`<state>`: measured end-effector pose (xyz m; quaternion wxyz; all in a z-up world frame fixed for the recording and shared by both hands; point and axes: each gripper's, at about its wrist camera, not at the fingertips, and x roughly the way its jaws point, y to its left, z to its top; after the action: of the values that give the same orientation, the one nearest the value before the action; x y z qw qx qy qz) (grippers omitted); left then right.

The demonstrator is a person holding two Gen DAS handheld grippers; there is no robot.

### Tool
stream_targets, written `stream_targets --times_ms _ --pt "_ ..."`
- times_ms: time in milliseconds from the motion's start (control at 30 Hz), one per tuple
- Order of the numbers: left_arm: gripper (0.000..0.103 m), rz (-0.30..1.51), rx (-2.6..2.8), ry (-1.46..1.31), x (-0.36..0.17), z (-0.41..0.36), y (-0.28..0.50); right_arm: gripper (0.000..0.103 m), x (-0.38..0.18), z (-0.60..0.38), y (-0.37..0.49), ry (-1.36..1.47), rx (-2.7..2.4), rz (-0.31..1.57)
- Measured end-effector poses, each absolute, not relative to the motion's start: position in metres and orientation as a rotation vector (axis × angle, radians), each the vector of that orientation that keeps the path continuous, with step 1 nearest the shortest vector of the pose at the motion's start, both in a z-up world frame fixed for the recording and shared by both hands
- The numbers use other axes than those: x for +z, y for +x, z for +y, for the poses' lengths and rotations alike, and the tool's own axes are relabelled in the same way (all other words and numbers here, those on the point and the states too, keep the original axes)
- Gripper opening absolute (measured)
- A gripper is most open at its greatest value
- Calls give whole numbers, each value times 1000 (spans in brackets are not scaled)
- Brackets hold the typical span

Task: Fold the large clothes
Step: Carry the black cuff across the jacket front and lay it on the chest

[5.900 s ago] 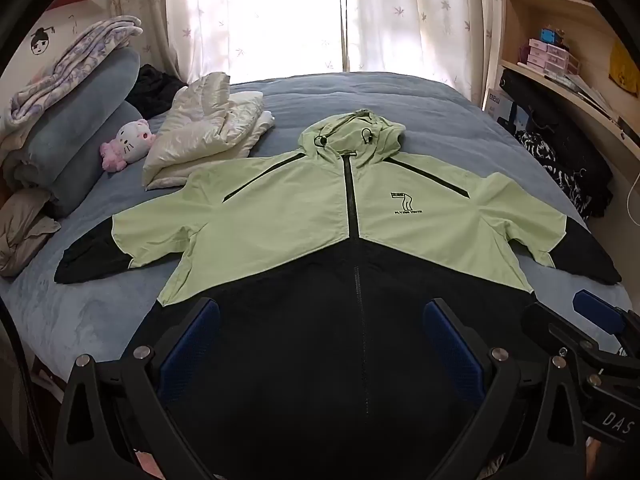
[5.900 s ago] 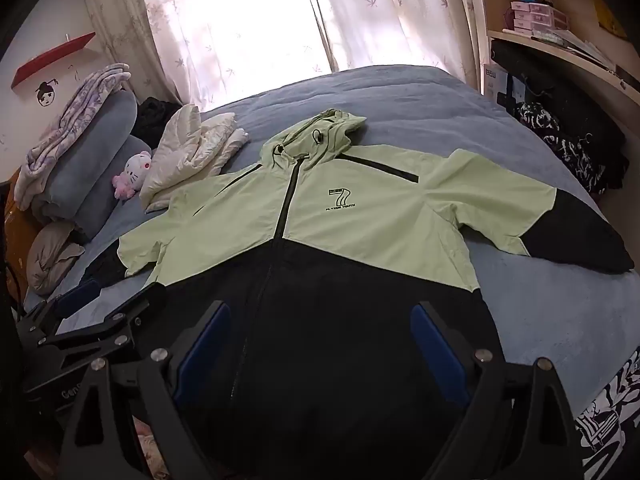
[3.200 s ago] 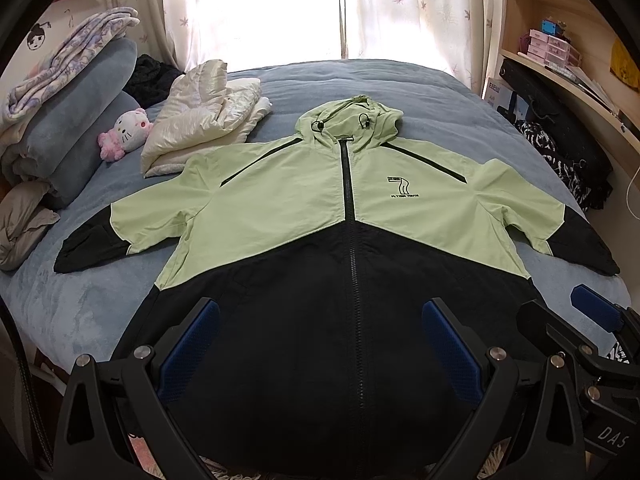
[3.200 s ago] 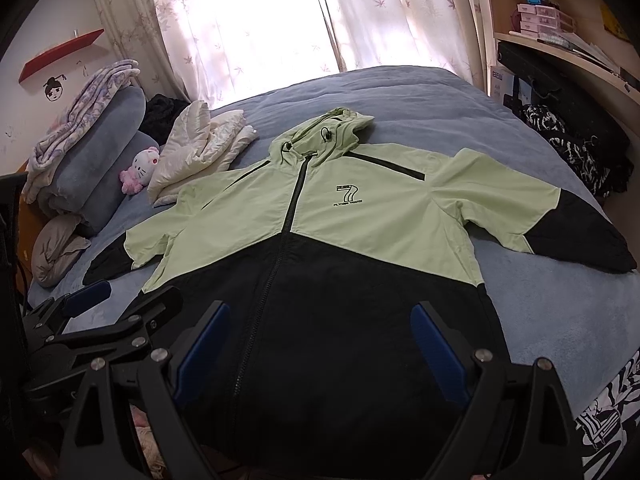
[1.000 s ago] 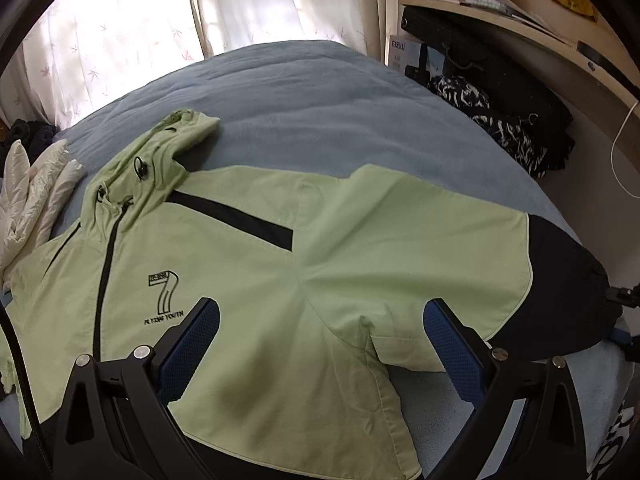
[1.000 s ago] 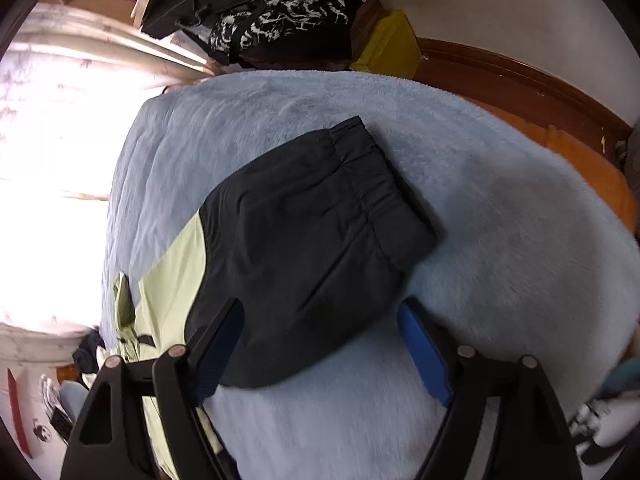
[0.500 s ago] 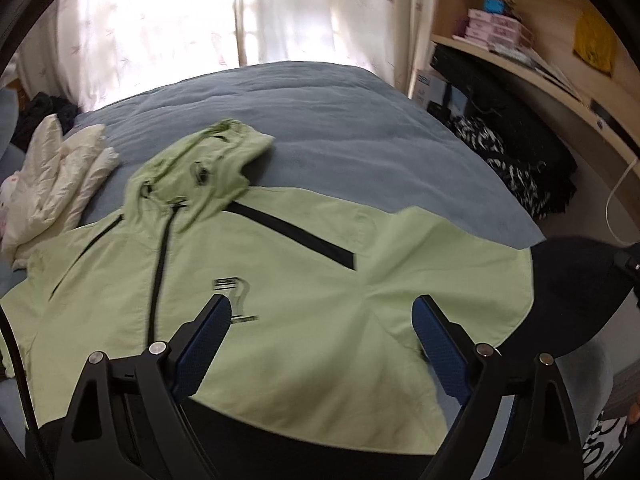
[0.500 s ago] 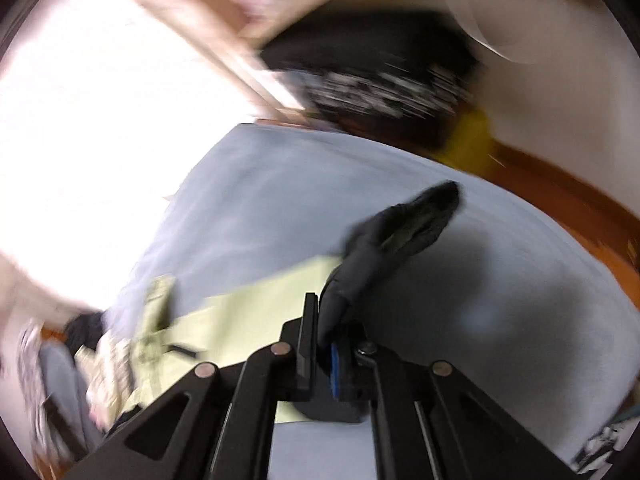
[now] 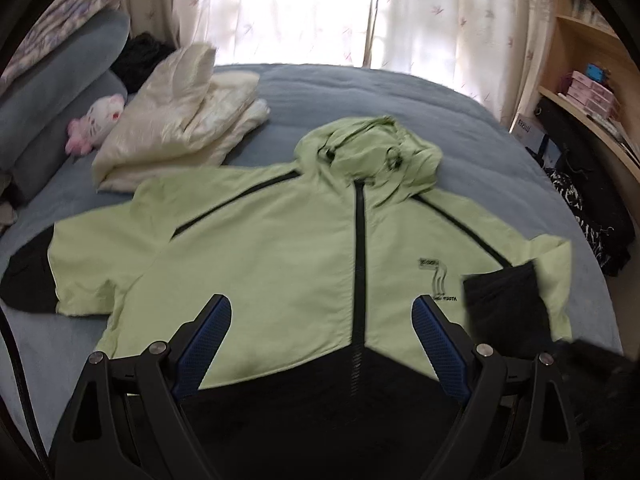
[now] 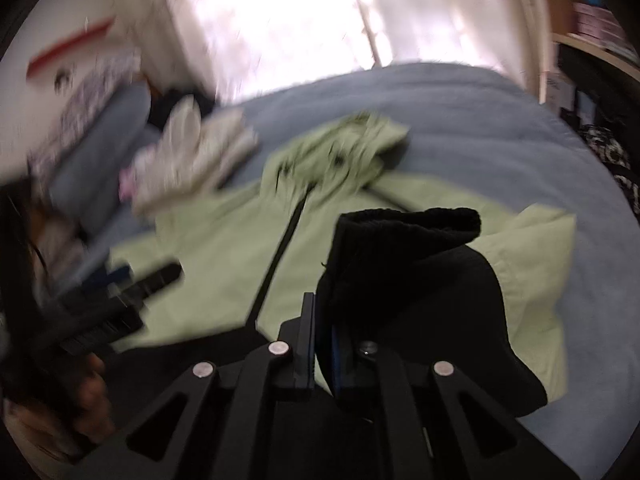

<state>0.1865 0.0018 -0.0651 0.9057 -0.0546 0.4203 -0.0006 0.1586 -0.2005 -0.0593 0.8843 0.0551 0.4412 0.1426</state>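
A light green and black hooded jacket (image 9: 280, 264) lies front-up on the blue bed (image 9: 360, 92). Its left sleeve (image 9: 28, 272) lies spread out. Its right sleeve with the black cuff (image 9: 504, 300) is folded in over the chest. My left gripper (image 9: 320, 332) is open and empty above the jacket's lower front. My right gripper (image 10: 322, 320) is shut on the black cuff (image 10: 404, 248) and holds it over the green chest (image 10: 224, 264). The left gripper shows blurred at the left of the right wrist view (image 10: 120, 292).
A cream padded jacket (image 9: 176, 120) lies folded at the back left beside a pink and white plush toy (image 9: 96, 120) and grey pillows (image 9: 52, 96). Shelves (image 9: 592, 92) and dark bags (image 9: 588, 208) stand along the right. Curtains (image 9: 320, 8) hang behind the bed.
My right gripper has closed on the black cuff and carried the right sleeve inward over the chest. My left gripper has swung left, back over the jacket's middle.
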Motion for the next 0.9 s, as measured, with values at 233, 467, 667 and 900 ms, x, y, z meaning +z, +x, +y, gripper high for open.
stream_targets --times_ms 233,467,667,900 --pt "91 946 -112 -196 -98 13 185 64 -116 -167 137 -25 368 1062" --pt "91 1035 -260 -282 -122 -6 190 64 -96 -192 116 82 346 1009" --pt "85 1120 -354 -363 -150 -26 198 64 -96 -224 103 266 312 998" --pt "53 1175 -390 -352 -173 -59 214 64 -118 -239 95 383 293 1030"
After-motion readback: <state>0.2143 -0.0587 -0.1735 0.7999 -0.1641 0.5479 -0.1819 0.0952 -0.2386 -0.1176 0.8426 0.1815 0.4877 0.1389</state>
